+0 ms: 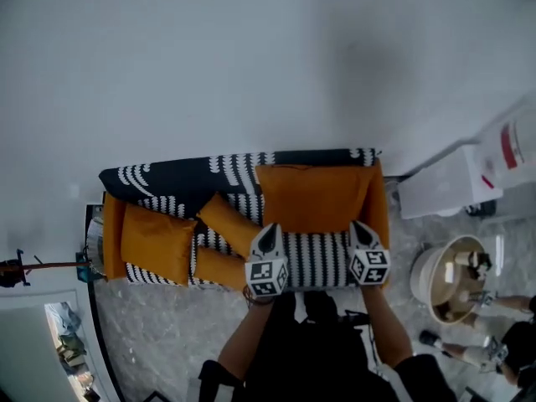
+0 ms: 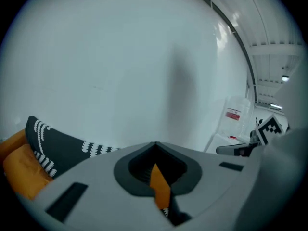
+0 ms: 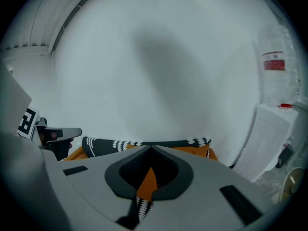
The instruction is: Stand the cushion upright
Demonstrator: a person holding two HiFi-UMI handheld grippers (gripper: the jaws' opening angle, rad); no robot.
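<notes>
Both hands on the one cushion (image 1: 314,198) here; it sits at the right end of the sofa (image 1: 167,178), far edge up against the backrest. Left gripper (image 1: 268,233) is pinched tight on the near left corner, right gripper (image 1: 361,229) on the near right one; I reckon a corner each keeps it from folding or twisting as it tips up to lean on the back. Head view gives the whole layout but not the bite; the gripper views do, just a sliver of orange fabric squeezed between closed jaws, mostly wall (image 3: 159,57) beyond; the left gripper view also picks up a small cushion (image 2: 19,170) at the sofa's left end.
</notes>
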